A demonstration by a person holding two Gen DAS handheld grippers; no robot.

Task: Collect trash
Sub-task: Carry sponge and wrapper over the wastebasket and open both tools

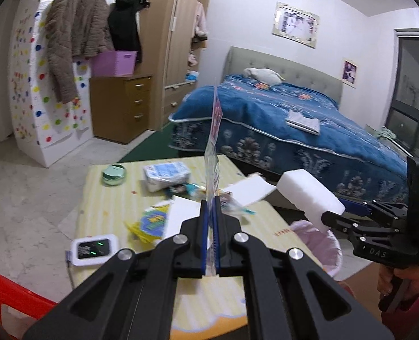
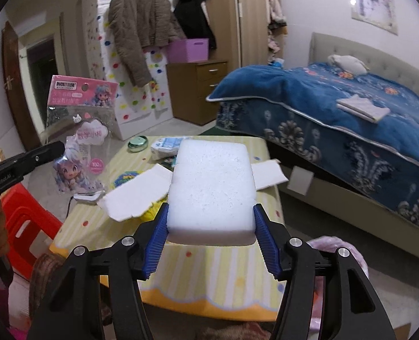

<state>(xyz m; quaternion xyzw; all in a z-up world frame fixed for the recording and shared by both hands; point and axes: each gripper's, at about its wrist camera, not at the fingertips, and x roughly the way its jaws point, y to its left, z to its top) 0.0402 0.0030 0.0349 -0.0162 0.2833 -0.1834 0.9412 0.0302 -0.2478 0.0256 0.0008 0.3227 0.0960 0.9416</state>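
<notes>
While the left gripper [image 1: 209, 198] clamps a clear pink packet [image 2: 80, 130] headed "DUCKEY" and marked "100", the right gripper [image 2: 211, 212], lettered "DAS", squeezes a white foam block [image 2: 211, 187] between its blue pads above the table [image 2: 209, 269].

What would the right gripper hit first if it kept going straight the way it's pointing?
Probably the table. The right gripper, shut on a foam block, points down over the table, toward the white card and tissue pack beyond. The block's far end would likely touch first; depth is unclear.
</notes>
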